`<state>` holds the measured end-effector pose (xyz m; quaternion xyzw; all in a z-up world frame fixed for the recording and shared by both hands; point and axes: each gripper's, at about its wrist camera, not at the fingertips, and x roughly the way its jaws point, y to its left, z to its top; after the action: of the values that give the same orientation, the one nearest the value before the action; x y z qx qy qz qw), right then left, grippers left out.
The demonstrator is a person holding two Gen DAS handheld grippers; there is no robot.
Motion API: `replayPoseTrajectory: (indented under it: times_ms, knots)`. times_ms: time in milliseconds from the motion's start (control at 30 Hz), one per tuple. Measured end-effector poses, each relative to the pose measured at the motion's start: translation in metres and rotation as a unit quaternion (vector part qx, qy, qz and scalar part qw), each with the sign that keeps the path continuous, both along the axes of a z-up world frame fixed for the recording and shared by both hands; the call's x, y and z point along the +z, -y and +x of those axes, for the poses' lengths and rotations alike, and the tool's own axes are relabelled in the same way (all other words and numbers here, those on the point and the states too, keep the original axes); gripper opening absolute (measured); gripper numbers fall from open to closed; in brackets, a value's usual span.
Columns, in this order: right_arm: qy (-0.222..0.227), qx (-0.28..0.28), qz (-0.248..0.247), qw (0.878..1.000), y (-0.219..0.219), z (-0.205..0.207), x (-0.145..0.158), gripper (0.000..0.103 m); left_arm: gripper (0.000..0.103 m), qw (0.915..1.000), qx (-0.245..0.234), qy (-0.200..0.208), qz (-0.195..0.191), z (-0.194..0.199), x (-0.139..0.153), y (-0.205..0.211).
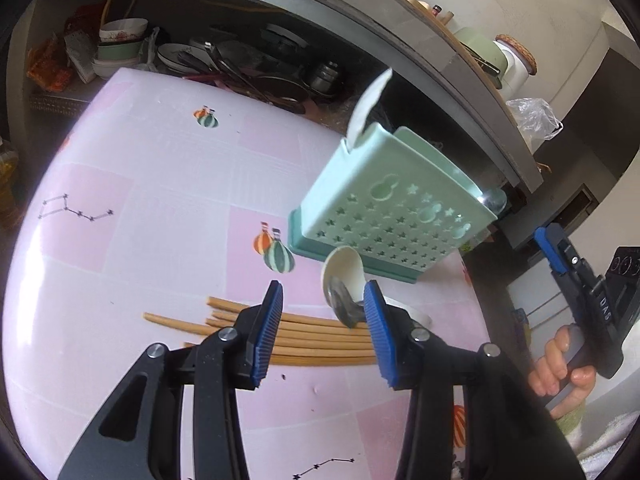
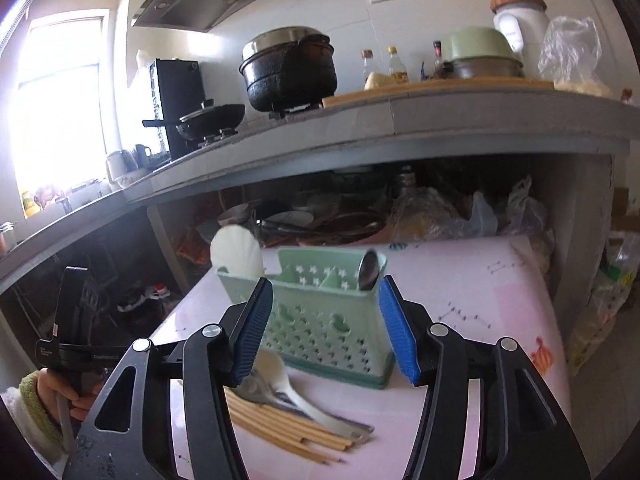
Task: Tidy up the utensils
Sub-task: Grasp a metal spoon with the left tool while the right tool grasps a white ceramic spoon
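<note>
Left gripper (image 1: 326, 330) wide, empty; right gripper (image 2: 328, 328) wide, empty. Chopsticks (image 1: 312, 340) lower centre: light, stiff, roll-prone; pinch mid-length. Metal spoon (image 1: 344, 308) slippery; grip handle.

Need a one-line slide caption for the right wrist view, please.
Open right tongs face a green utensil holder already holding two spoons, with chopsticks and spoons lying loose on the pink table.

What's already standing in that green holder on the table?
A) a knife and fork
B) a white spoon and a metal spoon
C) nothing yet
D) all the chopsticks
B: a white spoon sticks up at one end of the green holder and a metal spoon at the other, while the chopsticks lie on the table.
</note>
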<state>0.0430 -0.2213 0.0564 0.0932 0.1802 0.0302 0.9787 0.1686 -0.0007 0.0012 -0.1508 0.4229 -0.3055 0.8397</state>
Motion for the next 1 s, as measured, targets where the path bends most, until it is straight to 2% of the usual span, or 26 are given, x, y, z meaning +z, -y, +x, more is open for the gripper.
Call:
replayPoseTrajectory:
  times_ms: [100,233,367,500,833,1000]
  knots:
    - [-0.042,-0.005,0.006,0.999,-0.01,0.004,-0.024,0.053,0.041,0.9998,-0.015,-0.013,-0.005,-0.002,-0.009,0.019]
    - [-0.072,-0.004,0.017,0.997,-0.015,0.007,-0.042,0.053,0.04,0.9992,-0.012,-0.023,0.03,0.004,-0.024,0.04]
    - [-0.078,-0.002,0.021,0.997,-0.013,0.004,-0.048,0.053,0.035,0.9983,-0.002,-0.032,0.049,0.013,-0.033,0.047]
    - [-0.082,-0.003,0.038,0.996,-0.004,0.003,-0.053,0.053,0.026,0.9974,0.006,-0.047,0.055,0.022,-0.04,0.048]
    - [-0.085,-0.004,0.059,0.995,0.004,0.002,-0.061,0.053,0.008,0.9967,0.012,-0.063,0.05,0.035,-0.046,0.053]
    - [-0.083,-0.006,0.06,0.995,0.006,0.001,-0.061,0.053,0.005,0.9972,0.016,-0.062,0.038,0.032,-0.042,0.05]
